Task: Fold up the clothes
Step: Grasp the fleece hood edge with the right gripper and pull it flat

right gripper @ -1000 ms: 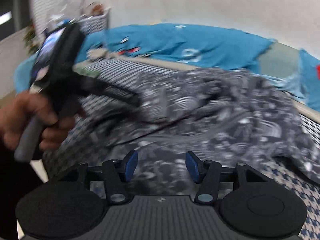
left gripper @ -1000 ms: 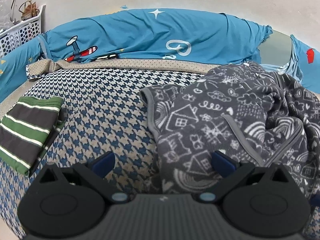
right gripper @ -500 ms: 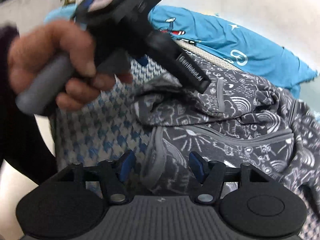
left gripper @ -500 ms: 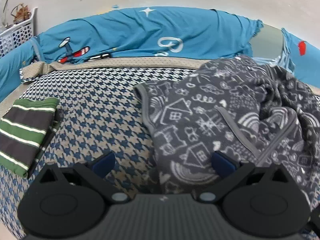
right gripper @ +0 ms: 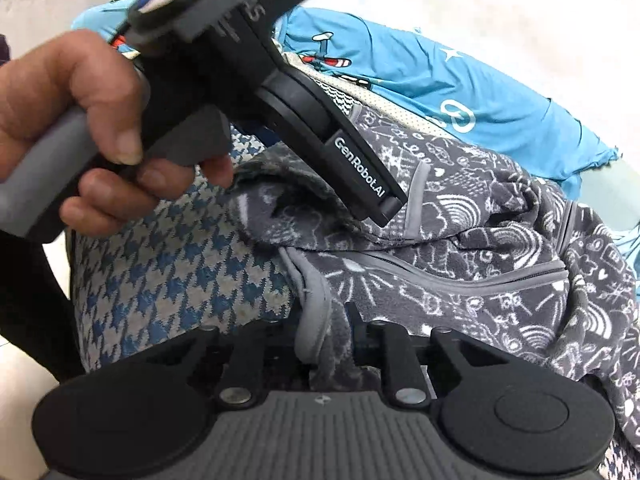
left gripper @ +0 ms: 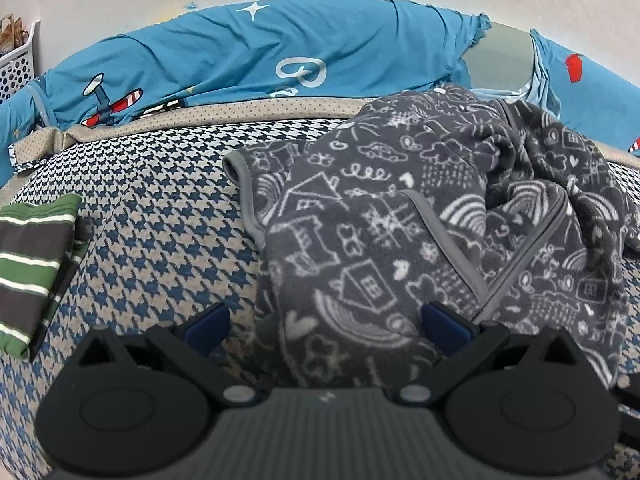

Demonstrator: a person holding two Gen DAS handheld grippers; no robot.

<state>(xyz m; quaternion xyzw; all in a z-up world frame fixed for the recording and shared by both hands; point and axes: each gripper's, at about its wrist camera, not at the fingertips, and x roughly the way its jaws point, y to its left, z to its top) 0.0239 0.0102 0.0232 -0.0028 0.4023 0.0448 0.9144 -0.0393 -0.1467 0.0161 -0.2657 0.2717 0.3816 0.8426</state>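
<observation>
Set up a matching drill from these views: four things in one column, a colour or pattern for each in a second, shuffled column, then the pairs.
Things:
1. fleece garment
2. folded top
3. bed cover
4. sheet

Looks:
A. blue and beige houndstooth
B. green and grey stripes
C. turquoise with an aeroplane print
D. dark grey with white doodles

Pairs: 1-D, 2-B, 3-A, 4-C

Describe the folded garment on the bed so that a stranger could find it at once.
Start from the houndstooth bedcover in the left wrist view and look to its left edge. The folded striped garment lies there flat, apart from the crumpled grey doodle-print fleece. Only it has green, grey and white stripes.
</observation>
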